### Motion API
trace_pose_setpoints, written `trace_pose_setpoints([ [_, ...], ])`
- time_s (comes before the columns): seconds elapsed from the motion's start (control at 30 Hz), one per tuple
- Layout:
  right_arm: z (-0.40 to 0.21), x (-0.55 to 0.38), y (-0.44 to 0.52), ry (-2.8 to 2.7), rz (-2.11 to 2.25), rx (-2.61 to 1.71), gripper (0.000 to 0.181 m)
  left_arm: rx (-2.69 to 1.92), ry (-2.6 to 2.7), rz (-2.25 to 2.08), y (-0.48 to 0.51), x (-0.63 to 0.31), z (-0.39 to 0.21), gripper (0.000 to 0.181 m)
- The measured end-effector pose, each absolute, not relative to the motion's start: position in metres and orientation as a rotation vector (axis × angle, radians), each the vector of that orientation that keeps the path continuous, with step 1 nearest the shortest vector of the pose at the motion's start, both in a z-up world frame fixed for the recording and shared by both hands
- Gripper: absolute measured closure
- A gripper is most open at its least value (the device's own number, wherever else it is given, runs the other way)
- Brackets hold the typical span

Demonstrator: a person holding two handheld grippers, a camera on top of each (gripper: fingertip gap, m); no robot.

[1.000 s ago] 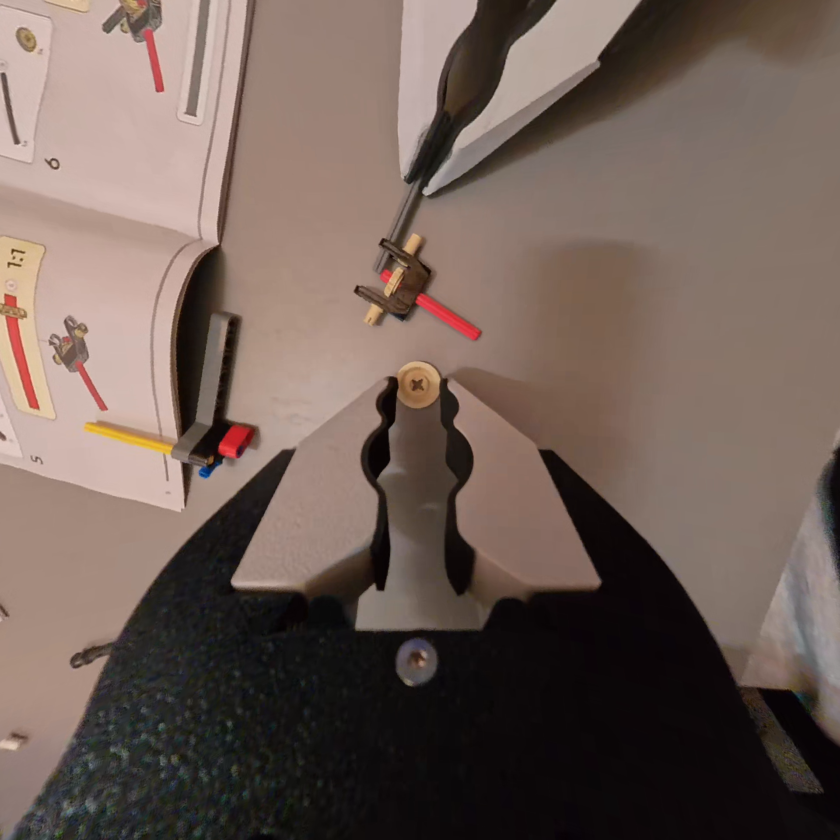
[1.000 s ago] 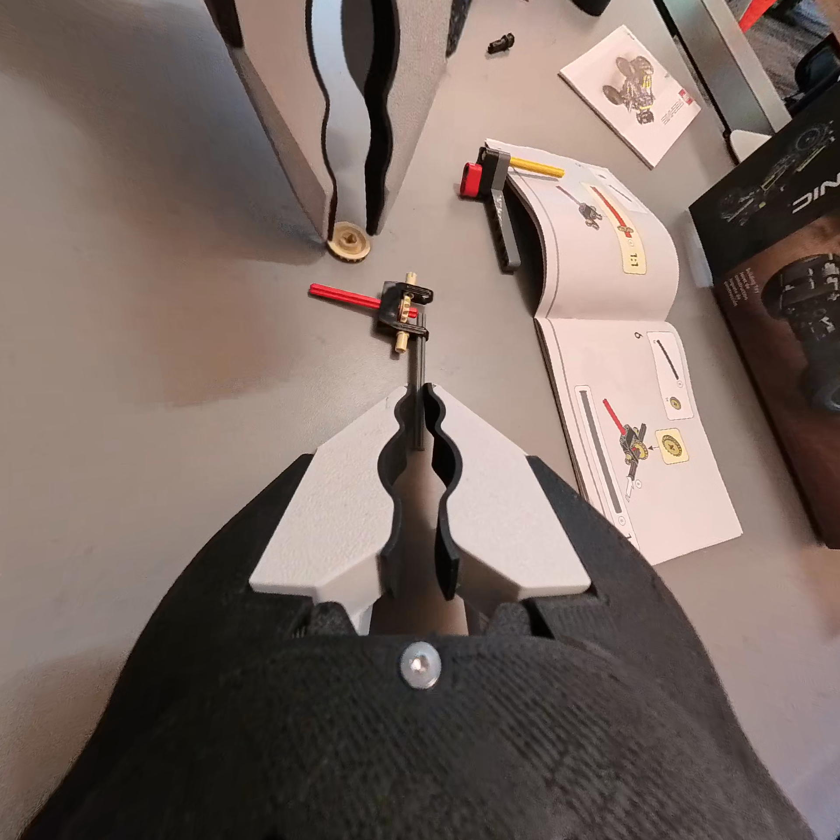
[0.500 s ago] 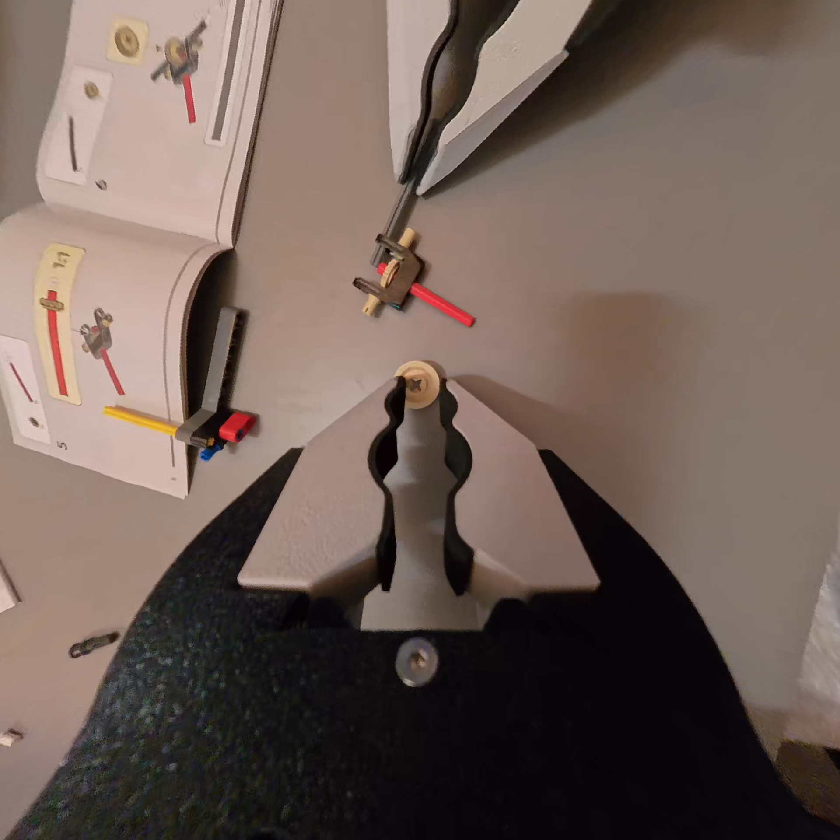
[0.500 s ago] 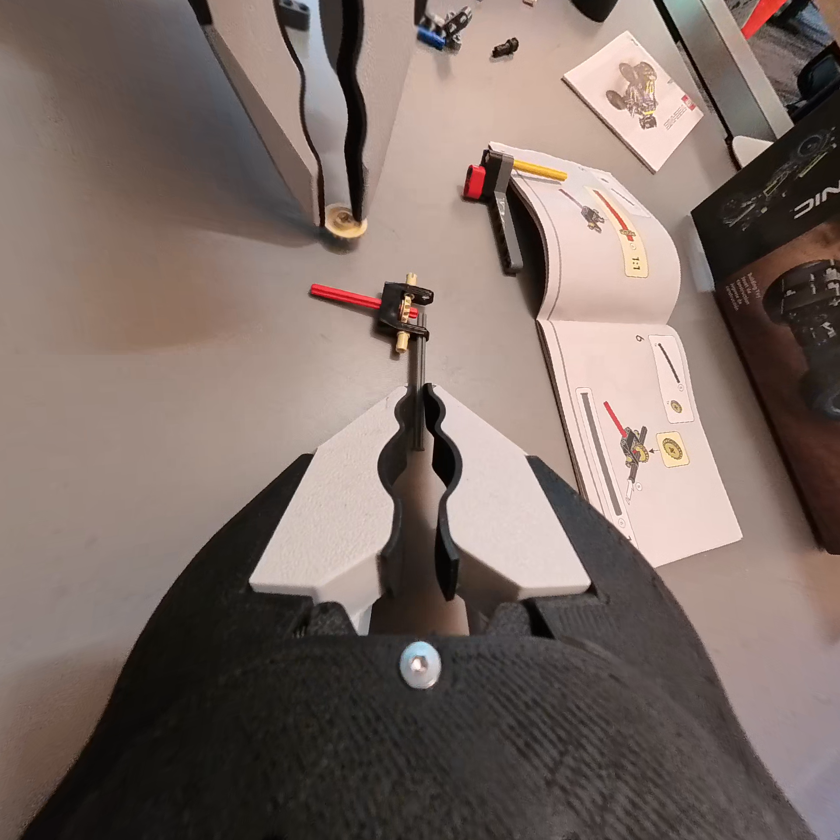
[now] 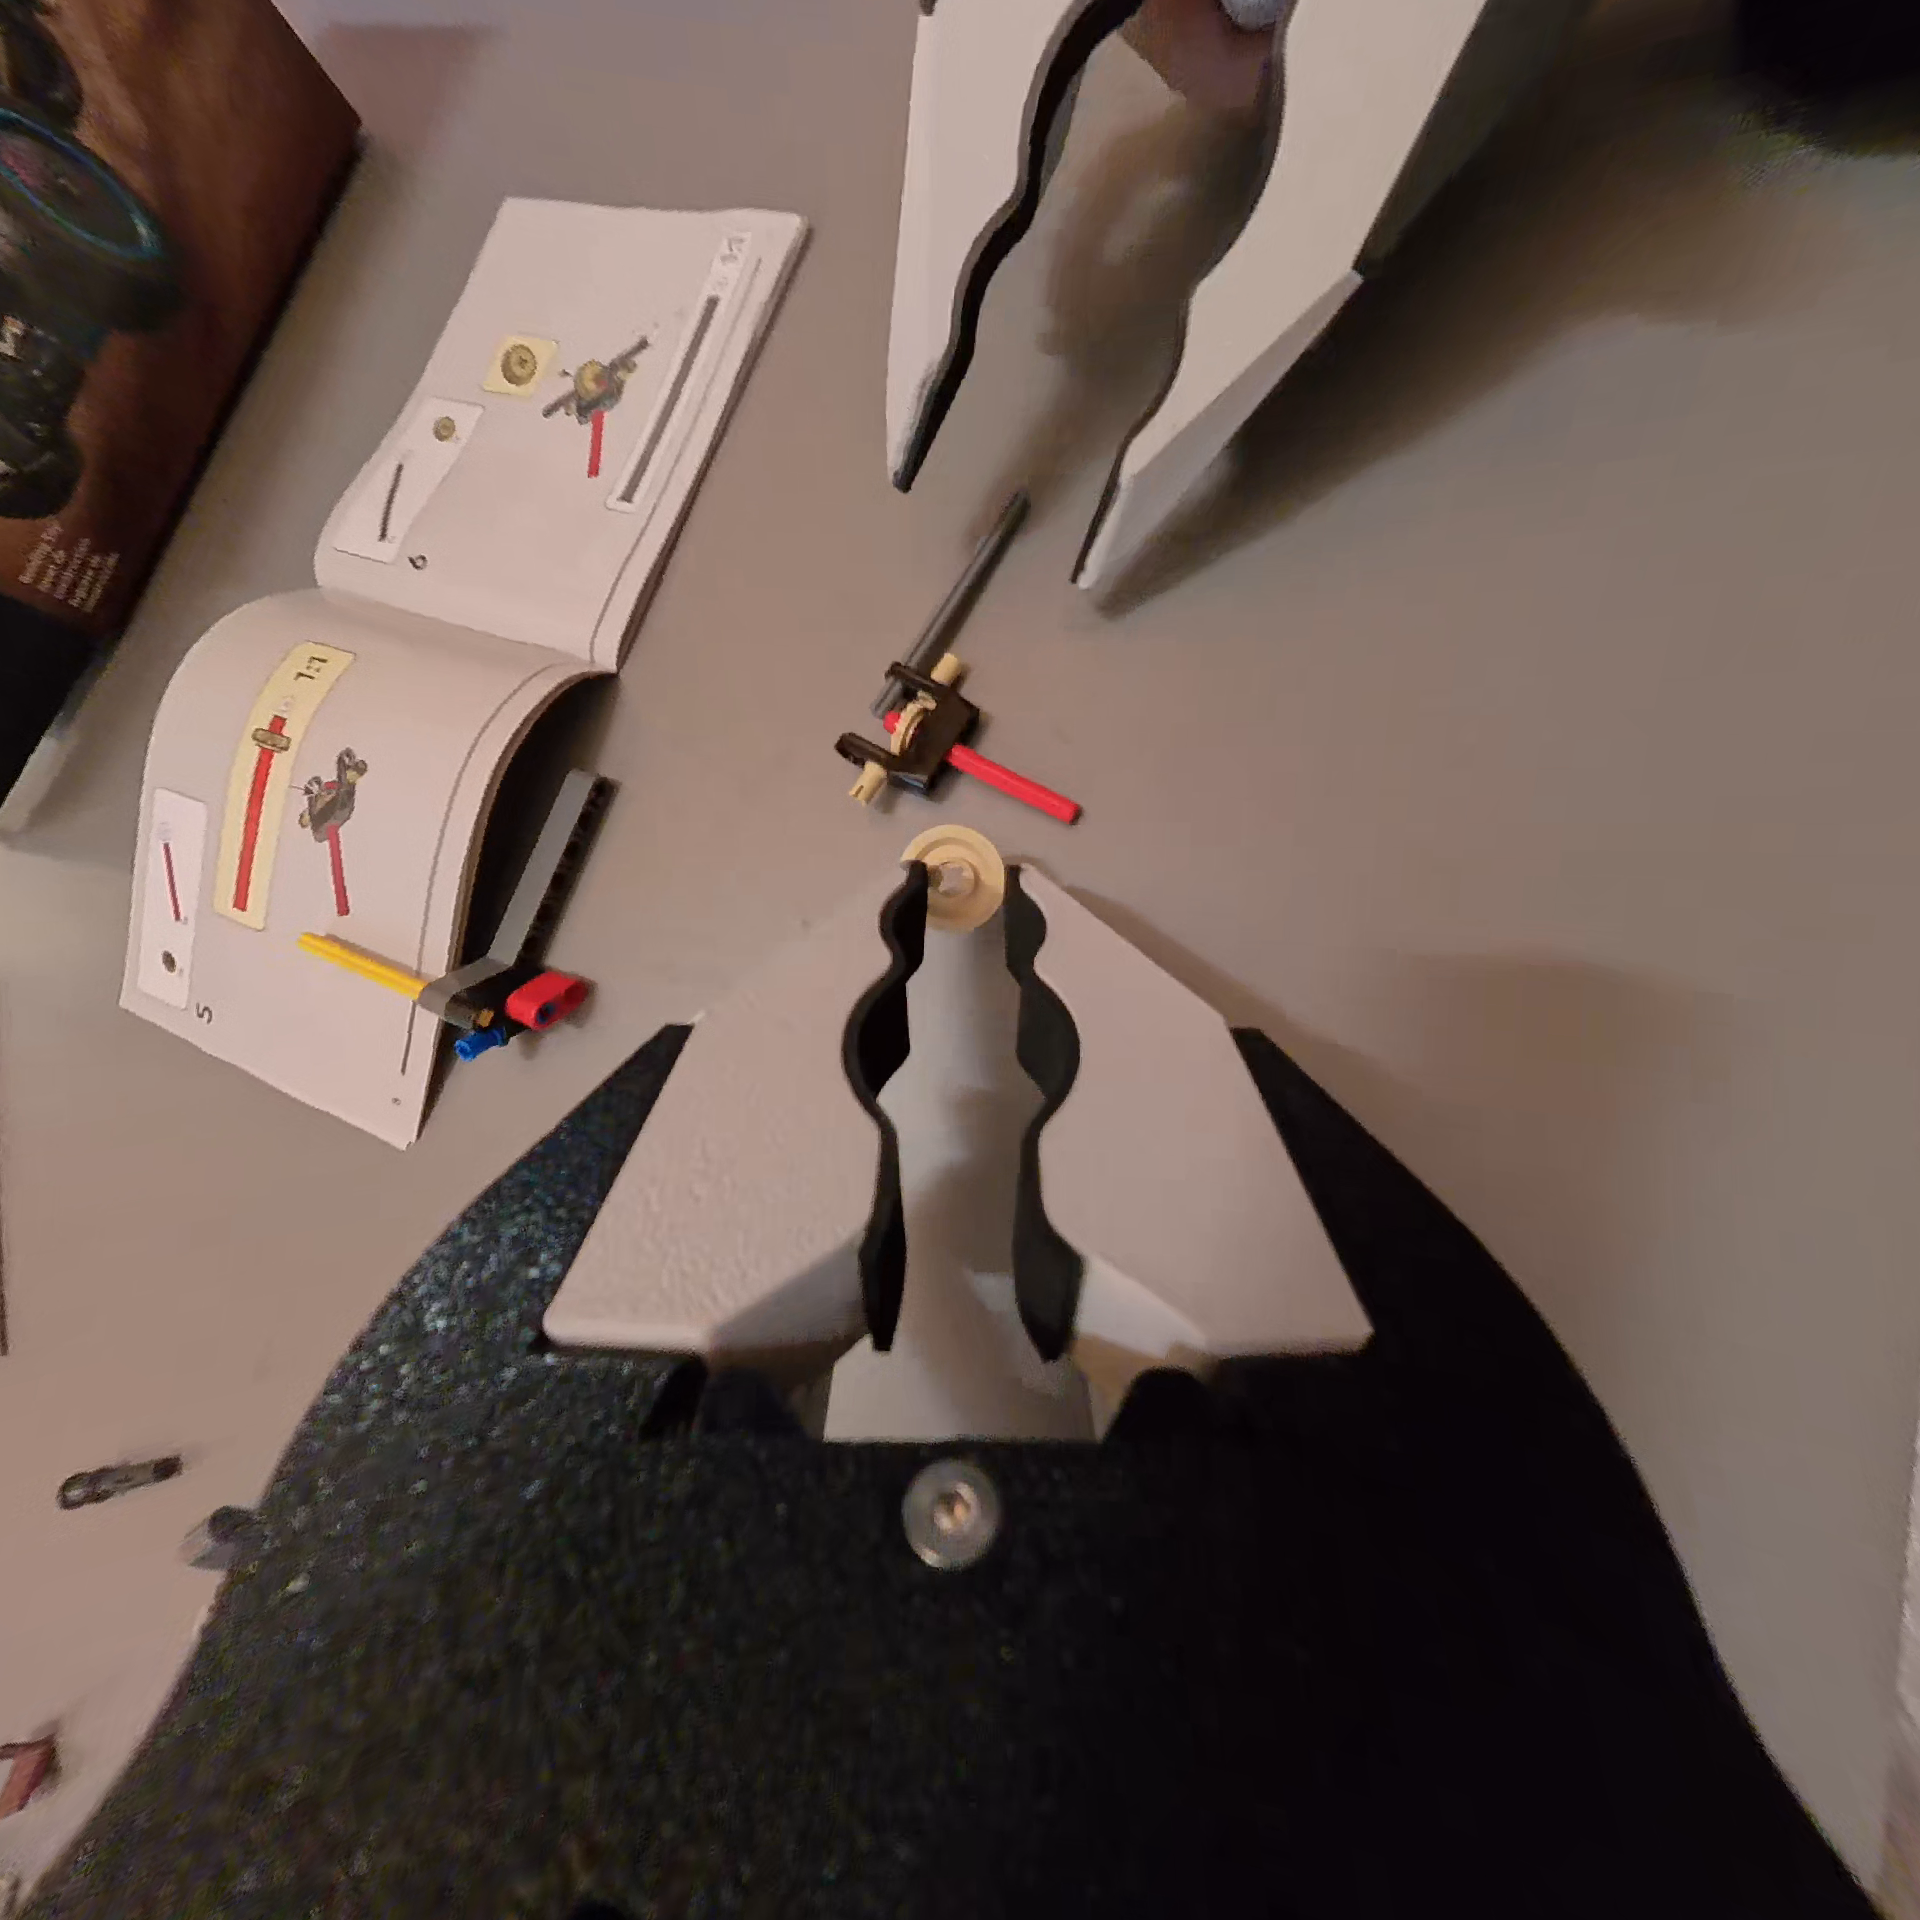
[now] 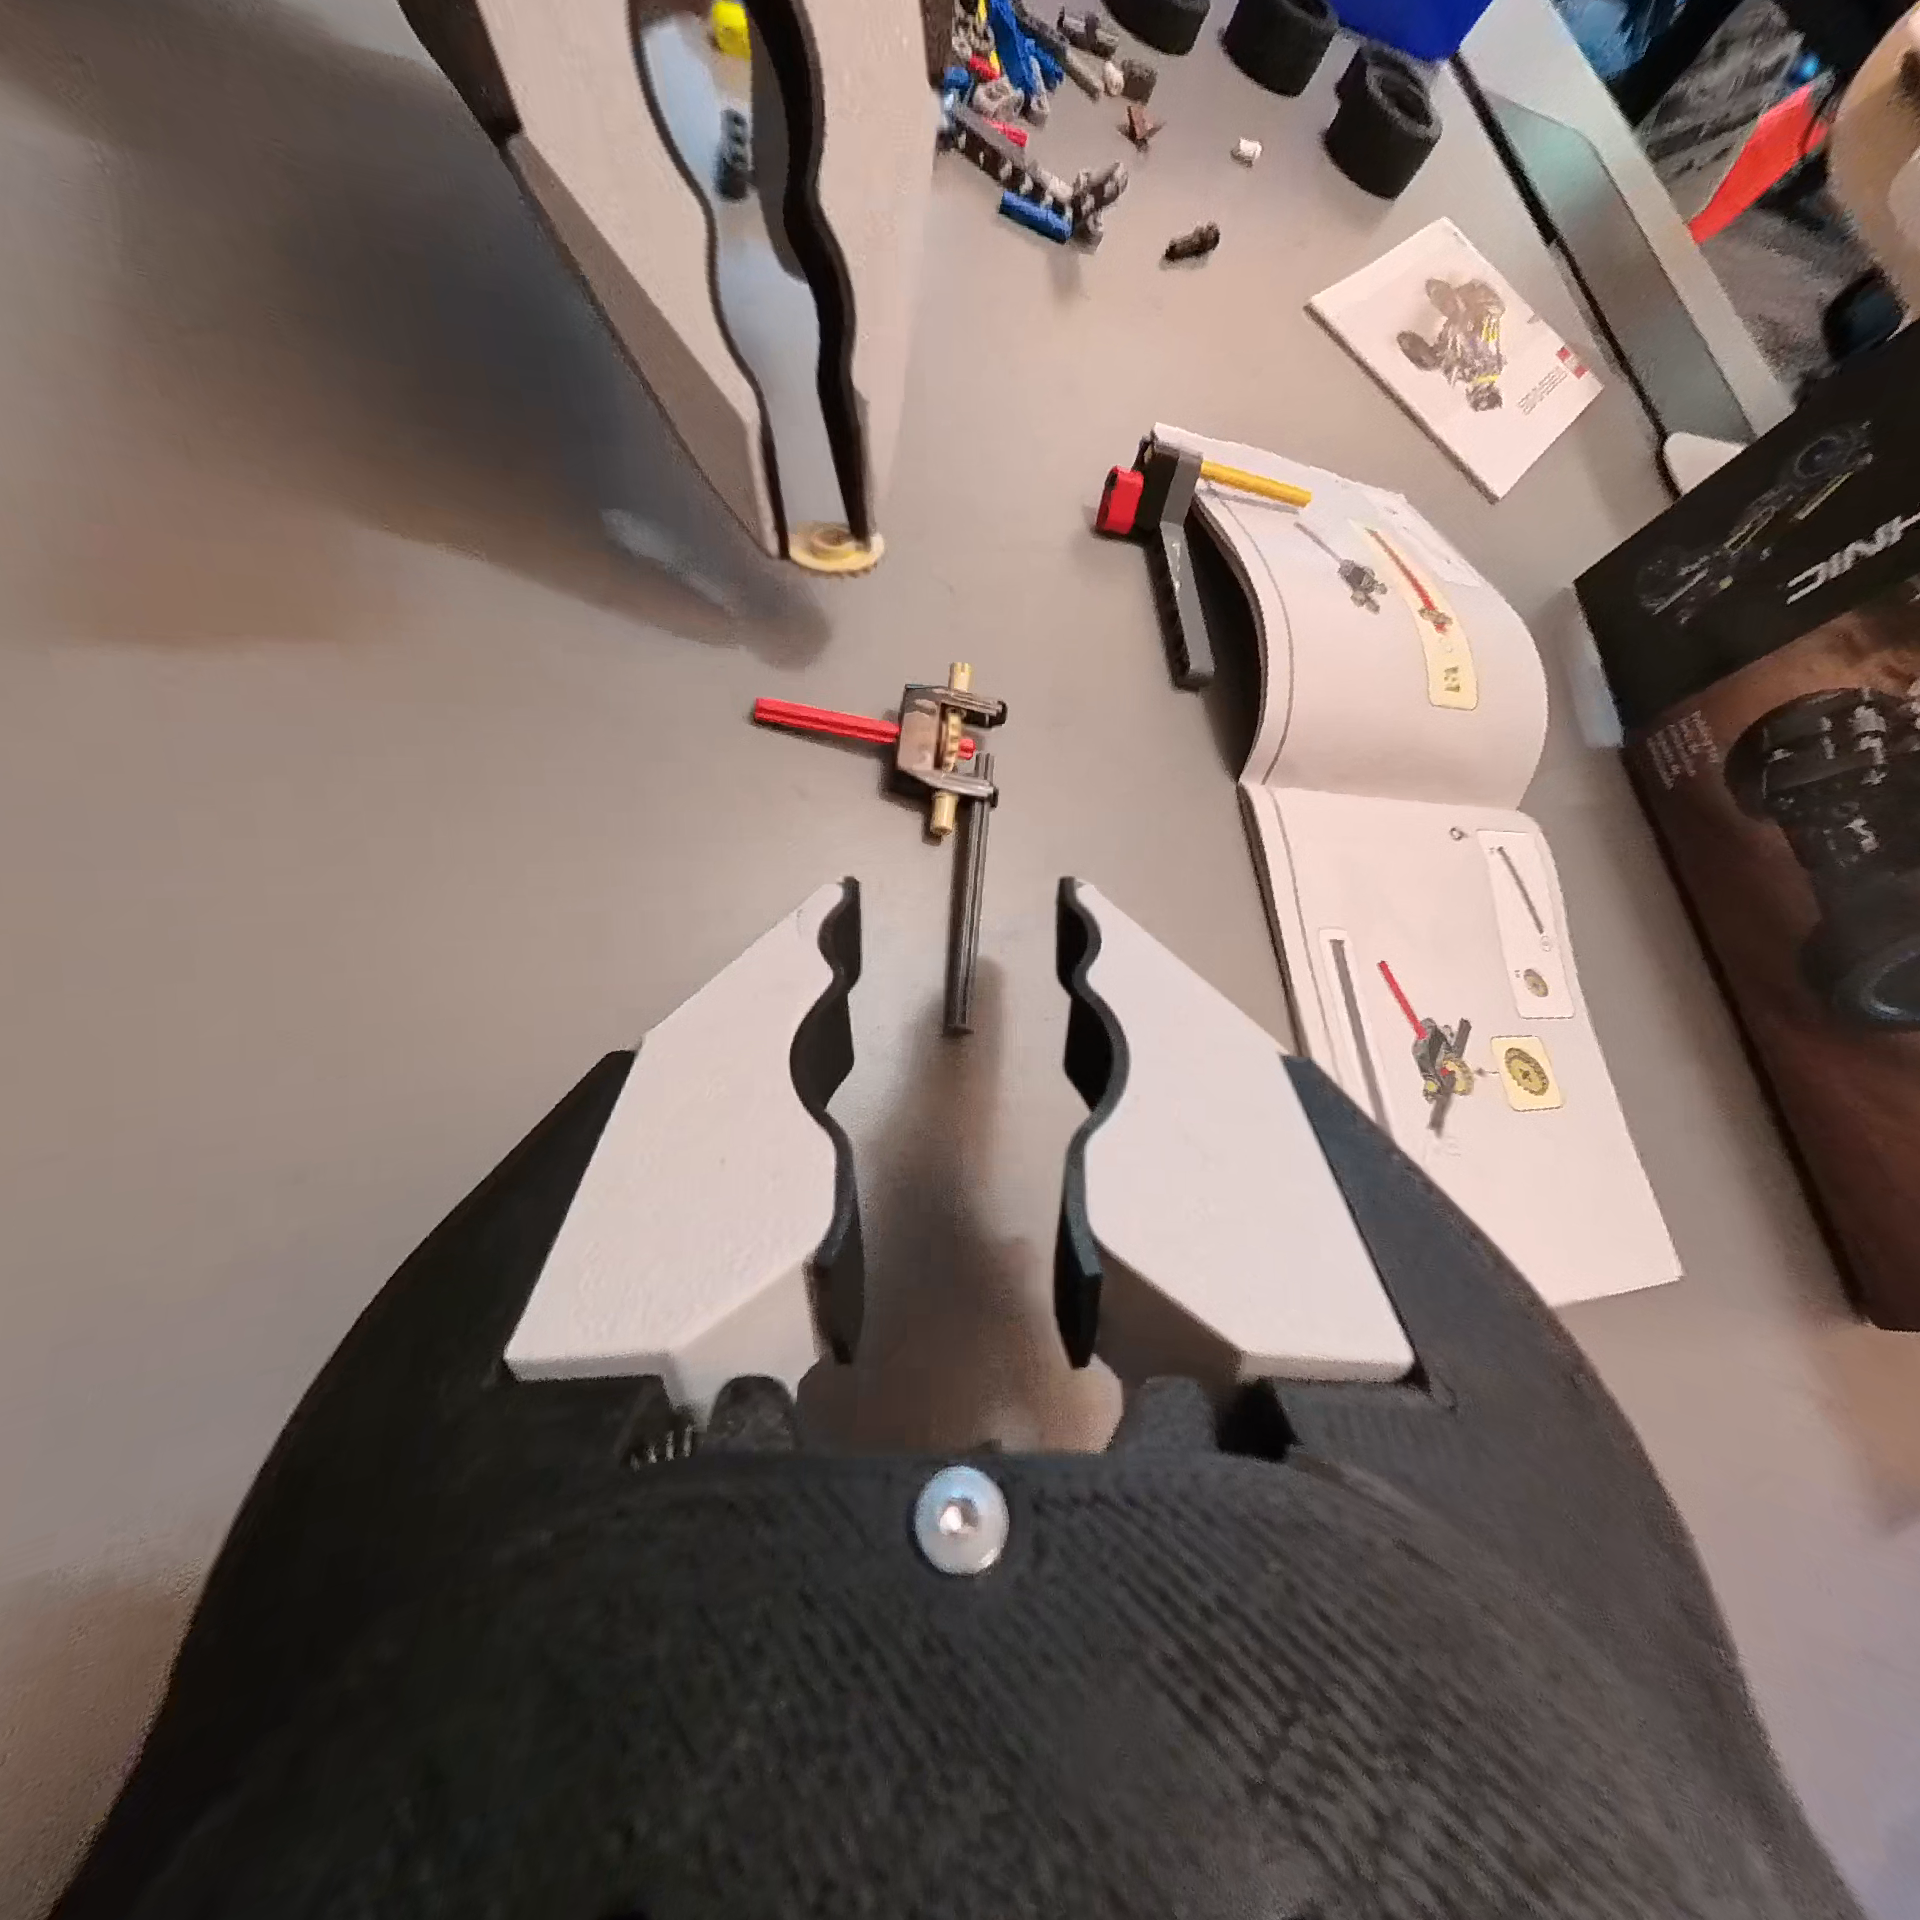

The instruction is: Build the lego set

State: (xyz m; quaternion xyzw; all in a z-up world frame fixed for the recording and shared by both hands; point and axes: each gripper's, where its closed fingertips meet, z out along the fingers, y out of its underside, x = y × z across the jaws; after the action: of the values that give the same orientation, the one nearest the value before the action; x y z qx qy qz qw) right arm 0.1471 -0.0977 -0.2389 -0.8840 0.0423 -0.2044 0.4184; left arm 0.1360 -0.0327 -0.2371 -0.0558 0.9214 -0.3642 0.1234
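A small black frame [image 5: 920, 727] with a tan pin, a red axle [image 5: 1013, 784] and a long dark grey axle [image 5: 961, 592] lies on the grey table; it also shows in the right wrist view [image 6: 945, 743]. My right gripper [image 6: 958, 894] is open, its fingers either side of the dark axle's [image 6: 964, 935] free end without touching it; it appears in the left wrist view [image 5: 992, 530] too. My left gripper [image 5: 956, 883] is shut on a tan gear [image 5: 951, 883], just short of the red axle's tip. In the right wrist view the gear [image 6: 831, 545] sits at the left gripper's [image 6: 826, 525] fingertips.
An open instruction booklet [image 6: 1403, 831] lies right of the frame, with a grey beam carrying a yellow axle and red piece [image 6: 1164, 499] at its edge. The set's box [image 6: 1766, 831], a leaflet [image 6: 1455, 353], loose parts [image 6: 1039, 135] and black tyres [image 6: 1382, 114] lie beyond. The tips of one gripper are about 8 cm away from the tips of the other.
My right gripper has opened and let go of the dark grey axle, which now lies on the table. Both grippers have drawn back and up; the left still holds the gear.
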Motion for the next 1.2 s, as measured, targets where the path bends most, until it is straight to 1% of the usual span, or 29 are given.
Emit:
trace_pose_setpoints([
  [0.03, -0.233, 0.145, -0.098, 0.094, -0.515, -2.197, 0.144, -0.167, 2.667, -1.089, -0.034, 0.136, -0.234, 0.169],
  [0.07, -0.225, 0.144, -0.097, 0.104, -0.512, -2.167, 0.144, -0.162, 2.644, -1.105, -0.036, 0.136, -0.231, 0.169],
  [0.17, -0.202, 0.147, -0.094, 0.259, -0.433, -2.049, 0.156, -0.068, 2.539, -1.08, -0.039, 0.137, -0.221, 0.169],
  [0.27, -0.188, 0.14, -0.081, 0.396, -0.195, -1.902, 0.148, 0.103, 2.349, -0.991, -0.045, 0.139, -0.202, 0.169],
  [0.33, -0.181, 0.147, -0.077, 0.515, -0.086, -1.798, 0.148, 0.22, 2.223, -0.921, -0.05, 0.138, -0.19, 0.169],
  [0.47, -0.171, 0.138, -0.066, 0.533, 0.097, -1.677, 0.15, 0.361, 2.05, -0.835, -0.058, 0.132, -0.175, 0.169],
  [0.5, -0.171, 0.135, -0.064, 0.519, 0.121, -1.678, 0.154, 0.376, 2.027, -0.831, -0.06, 0.131, -0.174, 0.169],
  [0.6, -0.174, 0.129, -0.059, 0.476, 0.126, -1.706, 0.169, 0.388, 1.974, -0.855, -0.065, 0.129, -0.168, 0.169],
  [0.73, -0.169, 0.126, -0.058, 0.407, 0.101, -1.693, 0.18, 0.371, 1.953, -0.882, -0.065, 0.13, -0.166, 0.169],
  [0.8, -0.169, 0.127, -0.057, 0.375, 0.059, -1.695, 0.18, 0.347, 1.955, -0.925, -0.065, 0.132, -0.166, 0.17],
  [0.83, -0.17, 0.13, -0.058, 0.368, 0.01, -1.71, 0.18, 0.32, 1.958, -0.958, -0.065, 0.133, -0.165, 0.174],
  [0.93, -0.165, 0.139, -0.057, 0.266, -0.282, -1.764, 0.18, 0.122, 2.038, -1.149, -0.061, 0.137, -0.158, 0.173],
  [1.1, -0.159, 0.161, -0.054, 0.122, -0.89, -1.832, 0.181, -0.801, 2.259, -1.551, -0.05, 0.151, -0.162, 0.168],
  [1.2, -0.163, 0.166, -0.05, -0.008, -1.194, -1.882, 0.18, -1.154, 2.245, -1.795, -0.052, 0.151, -0.157, 0.165],
])
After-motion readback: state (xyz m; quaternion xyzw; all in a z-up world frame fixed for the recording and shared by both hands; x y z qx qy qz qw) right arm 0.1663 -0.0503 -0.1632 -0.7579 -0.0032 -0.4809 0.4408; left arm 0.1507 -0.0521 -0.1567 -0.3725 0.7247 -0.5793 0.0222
